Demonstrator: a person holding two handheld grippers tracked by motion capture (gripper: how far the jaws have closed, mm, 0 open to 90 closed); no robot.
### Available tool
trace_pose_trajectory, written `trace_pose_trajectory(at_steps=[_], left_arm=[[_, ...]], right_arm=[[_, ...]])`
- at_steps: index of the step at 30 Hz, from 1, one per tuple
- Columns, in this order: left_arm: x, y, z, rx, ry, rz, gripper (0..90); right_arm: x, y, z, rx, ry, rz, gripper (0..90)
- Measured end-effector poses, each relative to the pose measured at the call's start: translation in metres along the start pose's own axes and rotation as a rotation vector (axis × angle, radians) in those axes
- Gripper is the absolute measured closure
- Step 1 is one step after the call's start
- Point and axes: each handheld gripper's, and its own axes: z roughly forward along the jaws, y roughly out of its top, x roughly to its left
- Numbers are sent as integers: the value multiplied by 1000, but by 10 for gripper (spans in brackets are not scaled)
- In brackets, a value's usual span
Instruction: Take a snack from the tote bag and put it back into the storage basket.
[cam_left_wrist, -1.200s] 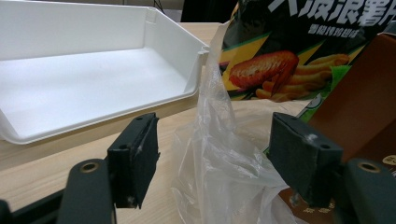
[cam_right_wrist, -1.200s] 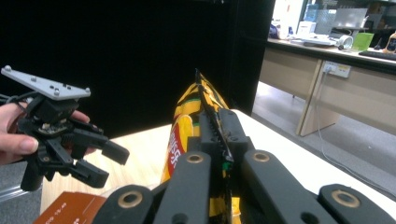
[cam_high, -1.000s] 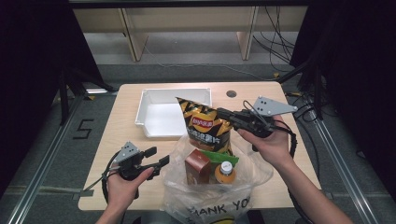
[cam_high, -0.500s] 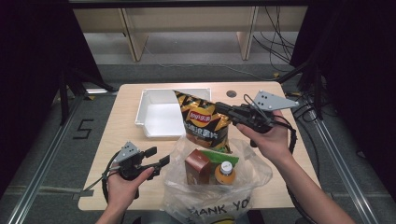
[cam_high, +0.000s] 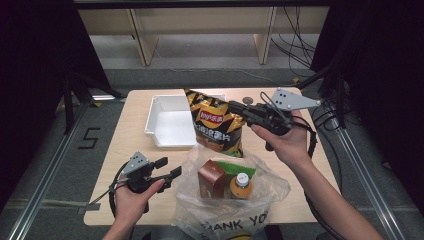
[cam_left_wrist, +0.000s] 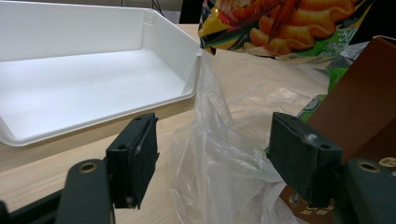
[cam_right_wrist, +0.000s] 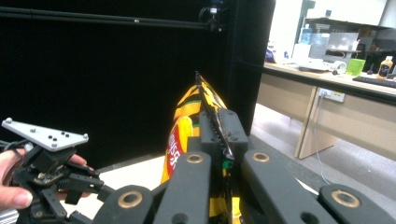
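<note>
A yellow and black chip bag (cam_high: 216, 125) hangs above the far rim of a clear plastic bag (cam_high: 260, 187). My right gripper (cam_high: 235, 111) is shut on the chip bag's upper right edge; in the right gripper view the chip bag's seam (cam_right_wrist: 205, 105) sits pinched between the jaws of my right gripper (cam_right_wrist: 223, 135). A brown carton (cam_high: 211, 179) and a white-capped bottle (cam_high: 242, 184) stand inside the plastic bag. My left gripper (cam_high: 167, 169) is open at the plastic bag's left side. Its jaws (cam_left_wrist: 215, 149) stand wide, with loose bag film (cam_left_wrist: 210, 116) between them.
A white tray (cam_high: 156, 127) with nothing in it sits on the wooden table (cam_high: 135, 107) behind and left of the plastic bag; its near wall (cam_left_wrist: 93, 123) lies just beyond my left gripper. Black curtains and metal floor rails flank the table. The chip bag (cam_left_wrist: 280, 28) hangs over the brown carton (cam_left_wrist: 364, 107).
The right gripper has lifted the chip bag a little, so its bottom now clears the plastic bag's mouth. The left gripper has stayed where it was.
</note>
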Motion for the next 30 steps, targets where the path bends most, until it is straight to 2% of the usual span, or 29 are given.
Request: trace_pose_trajectory(at_steps=[2, 3, 6, 11, 12, 13, 14, 15, 17, 18, 19, 22, 24, 26, 27, 28, 30], left_arm=[[0, 0, 0, -2, -1, 1, 323], [0, 0, 0, -3, -1, 1, 323], [0, 0, 0, -2, -1, 1, 323], [0, 0, 0, -2, -1, 1, 323], [0, 0, 0, -3, -1, 0, 323], [0, 0, 0, -2, -1, 1, 323], [0, 0, 0, -2, -2, 0, 323], [0, 0, 0, -3, -2, 0, 323], [0, 0, 0, -2, -3, -3, 323], [0, 0, 0, -3, -6, -3, 324], [0, 0, 0, -3, -8, -4, 324], [0, 0, 0, -4, -9, -4, 324], [-1, 0, 0, -4, -7, -6, 324], [0, 0, 0, -6, -16, -6, 324], [0, 0, -1, -3, -6, -3, 324], [0, 0, 0, -5, -9, -7, 324], [-1, 0, 0, -4, -10, -7, 324]], right_arm=[[-1, 2, 2, -13, -5, -9, 900], [-1, 3, 2, -1, 5, 12, 900], [-4, 6, 4, -17, -3, -12, 900], [-5, 10, 6, -16, -4, -2, 900], [-5, 11, 7, -25, -3, -16, 900], [-4, 12, 7, -24, -13, 1, 900], [-5, 13, 7, -23, -5, -19, 900], [-4, 14, 8, -18, -3, 6, 900], [-4, 15, 9, -17, -5, 5, 900], [-4, 16, 10, -12, -10, 20, 900], [-5, 16, 12, -27, -7, -7, 900], [-6, 18, 14, -18, 0, -11, 900], [-5, 18, 16, -22, -1, 8, 900], [-6, 19, 18, -33, -6, -8, 900], [-8, 20, 19, -32, -8, -26, 900], [-6, 20, 20, -29, -6, -4, 900], [-7, 21, 22, -26, -4, -8, 900]])
